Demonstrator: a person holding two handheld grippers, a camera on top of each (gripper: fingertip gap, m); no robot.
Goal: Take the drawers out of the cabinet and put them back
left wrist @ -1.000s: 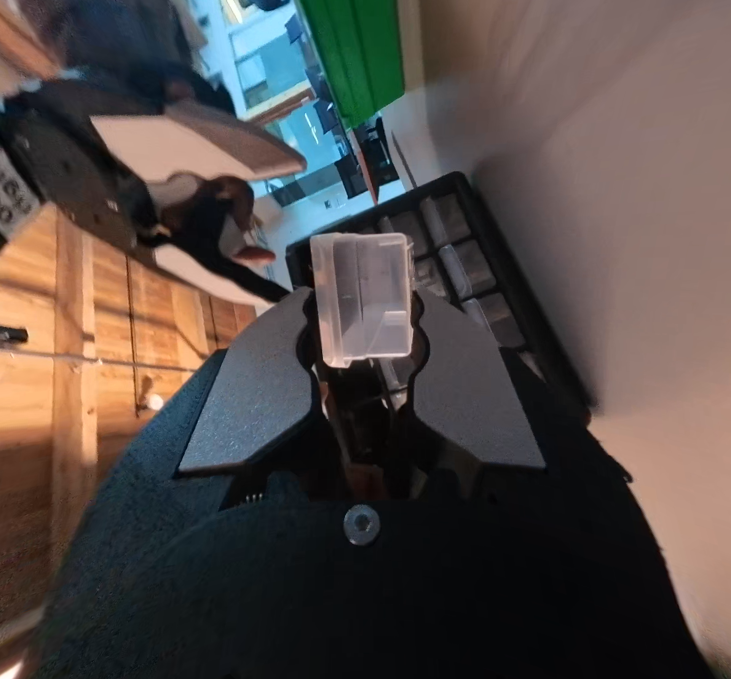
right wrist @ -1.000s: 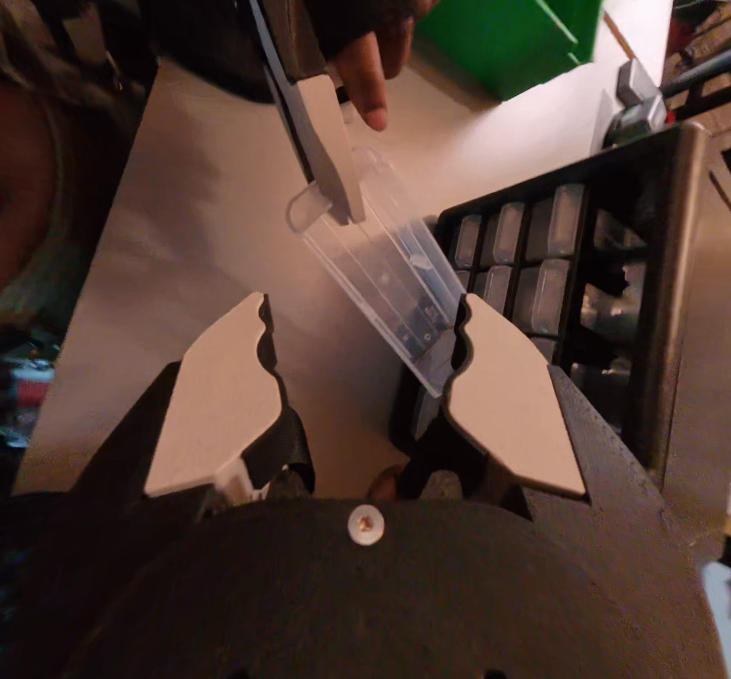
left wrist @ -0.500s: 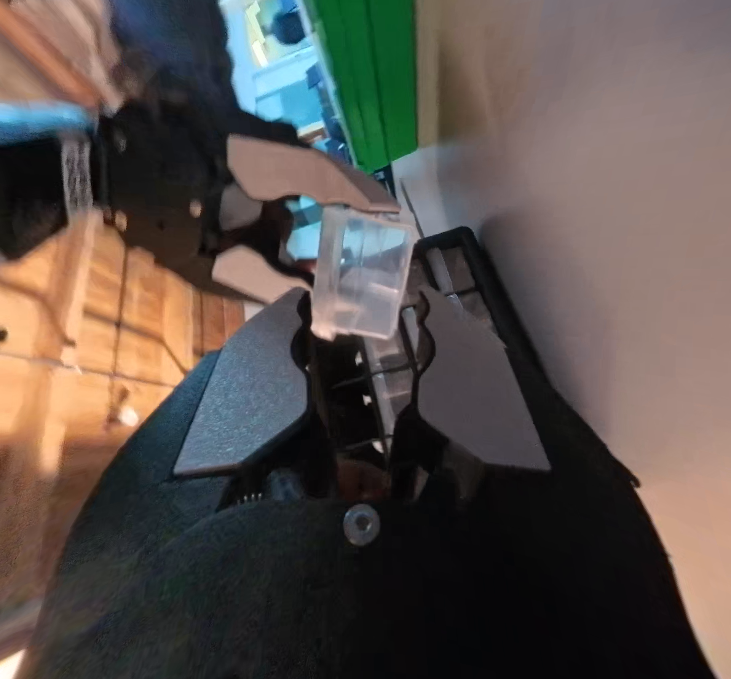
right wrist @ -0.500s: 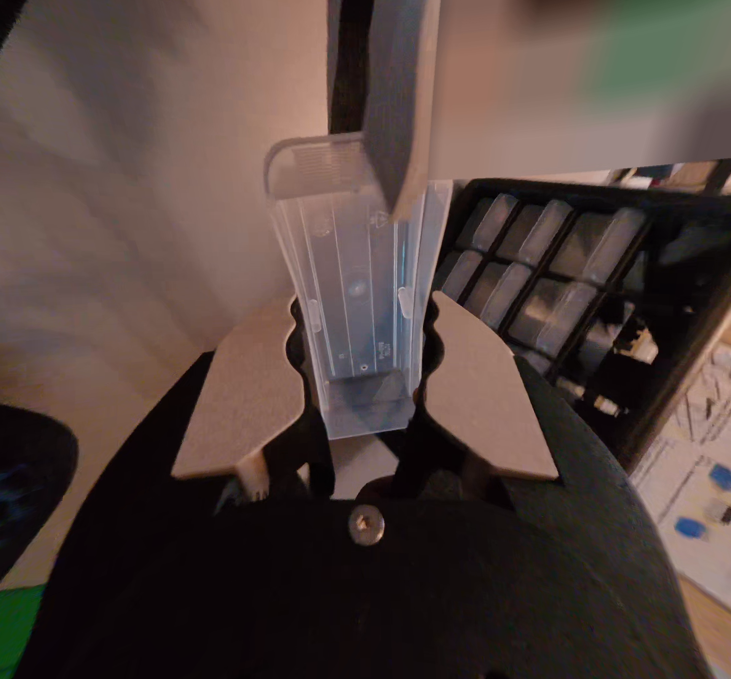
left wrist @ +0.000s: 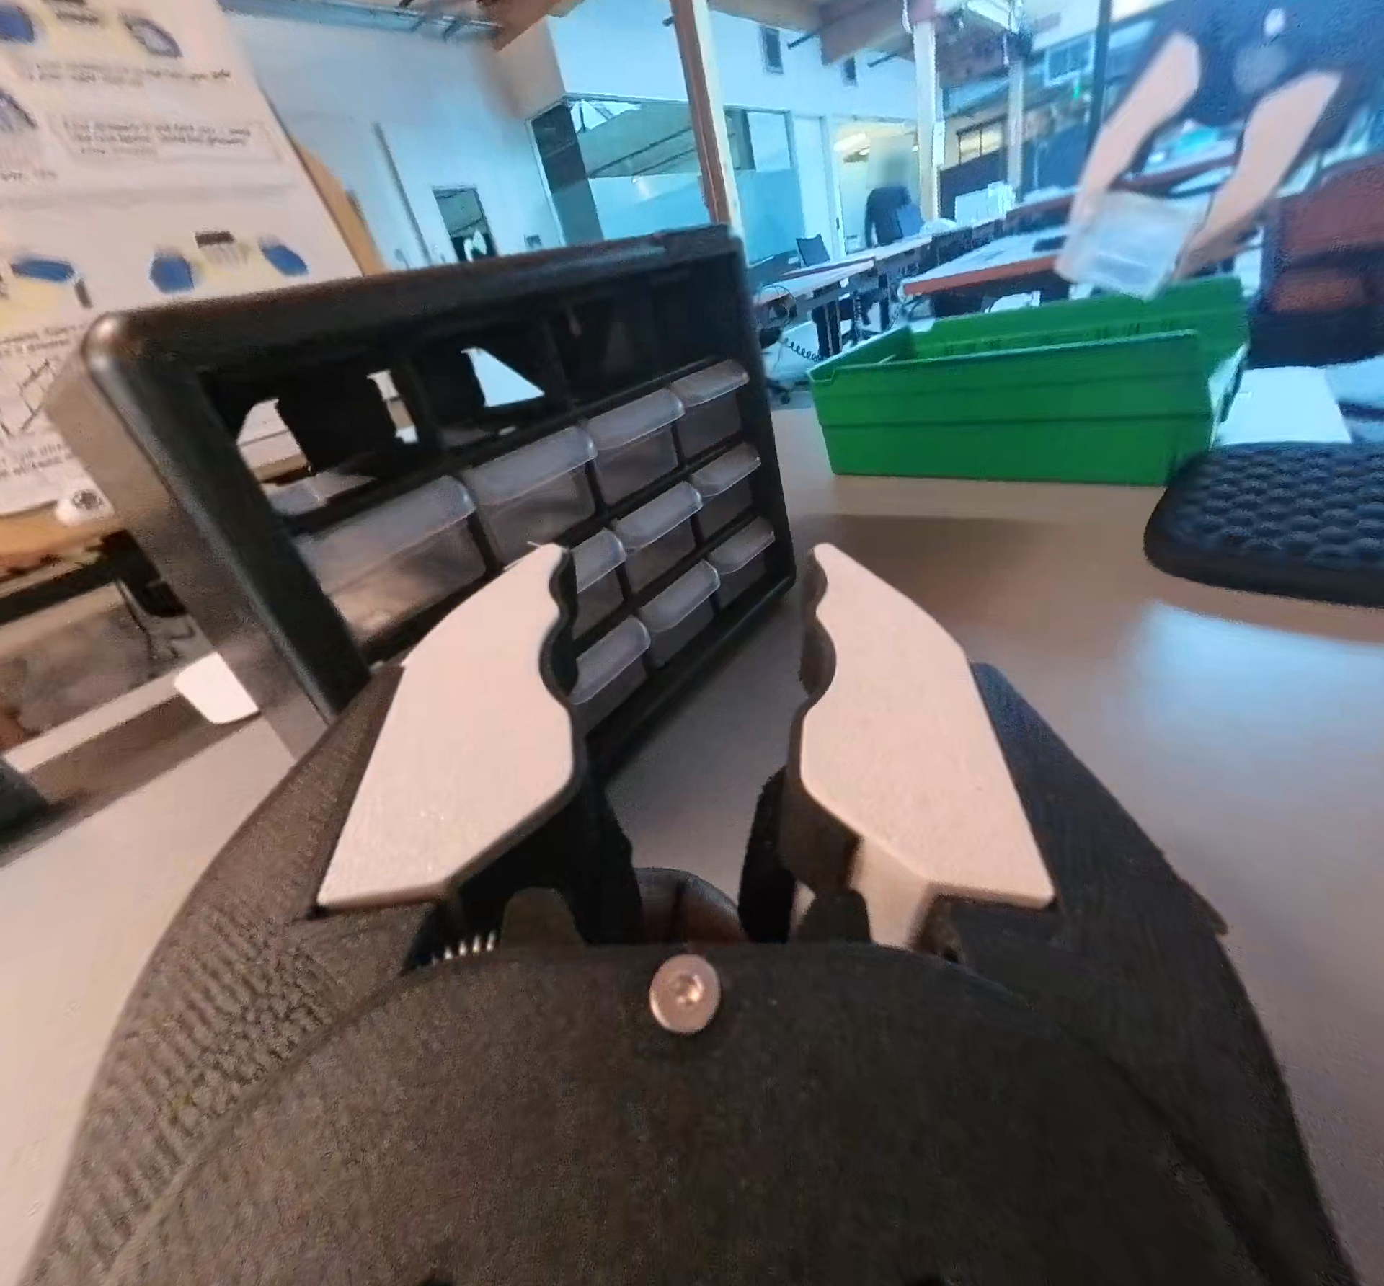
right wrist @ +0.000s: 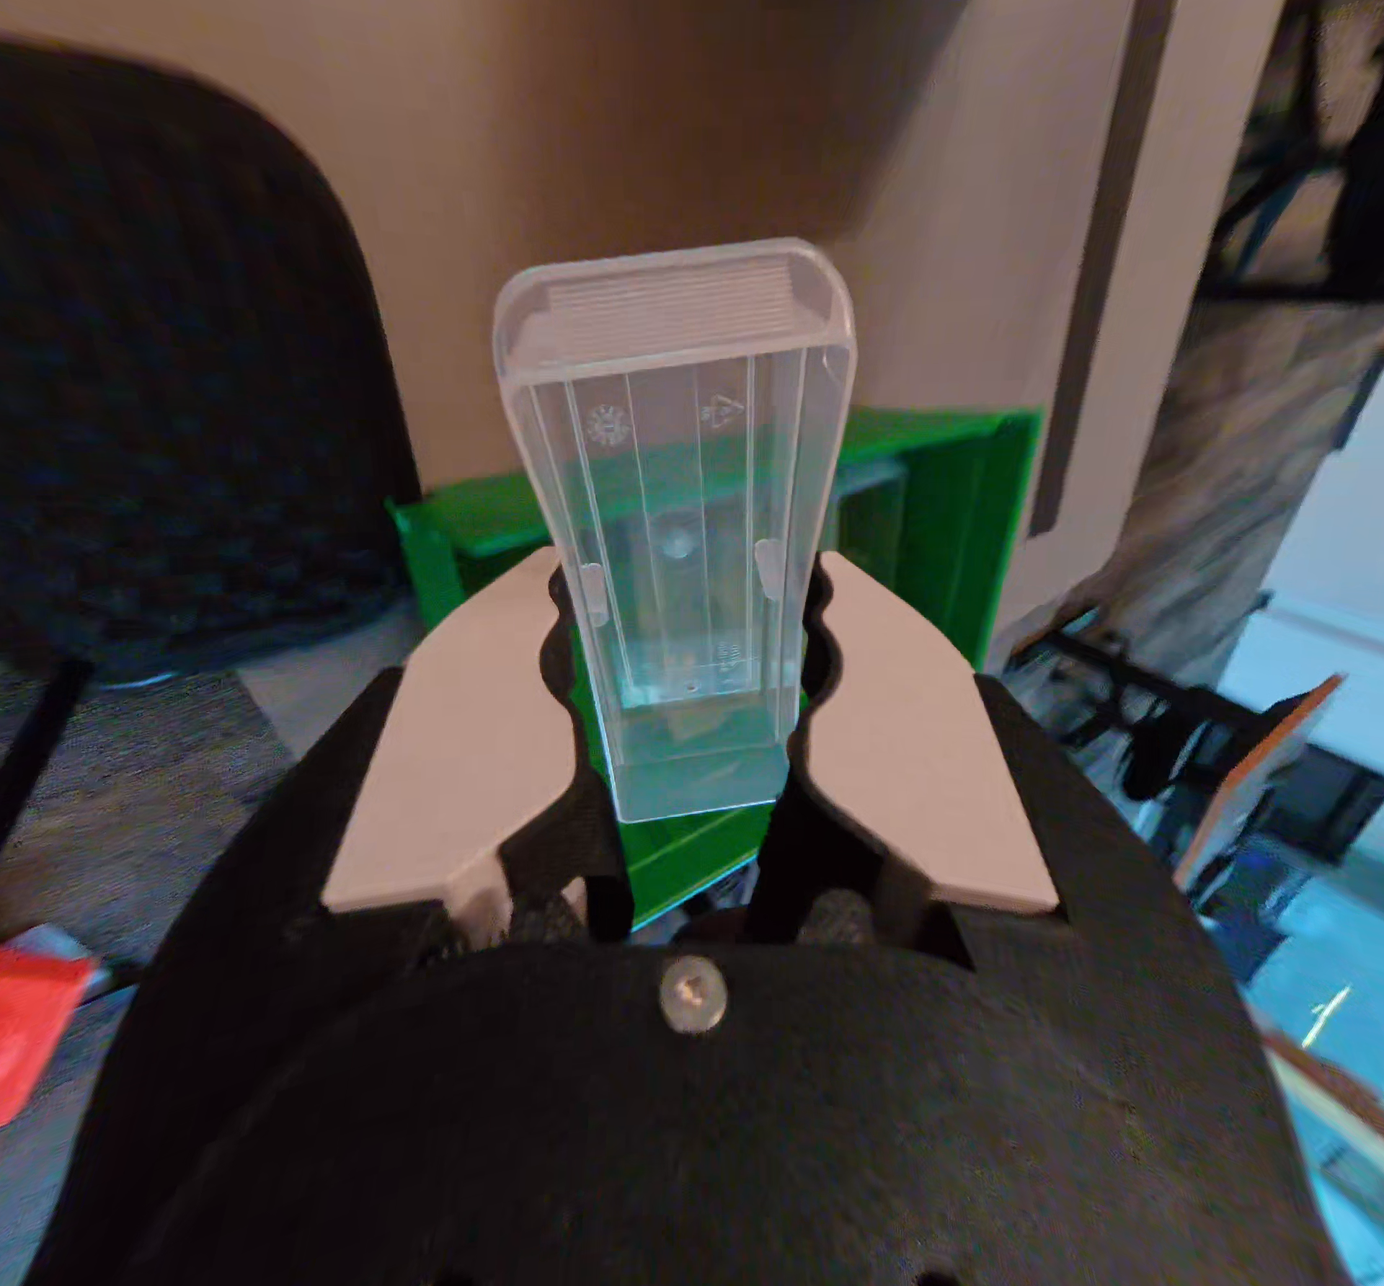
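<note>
The black cabinet (left wrist: 191,441) stands on the table at the left of the left wrist view, with several clear drawers (left wrist: 524,486) in it and open slots (left wrist: 329,411) in its top row. My left gripper (left wrist: 685,576) is open and empty, just in front of the cabinet's lower right corner. My right gripper (right wrist: 685,568) is shut on a clear, empty drawer (right wrist: 674,471), gripping its sides with the handle end pointing away, above a green bin (right wrist: 944,538). The held drawer also shows blurred, far right in the left wrist view (left wrist: 1120,250).
Two green bins (left wrist: 1011,411) stand on the table behind and to the right of the cabinet. A black mesh pad (left wrist: 1273,516) lies at the right; it also shows in the right wrist view (right wrist: 172,381). A red object (right wrist: 30,1010) sits at the lower left.
My right gripper closed on the drawer that the left gripper held, and the left let go. The right carried it away from the cabinet to over the green bin. The left swung round upright.
</note>
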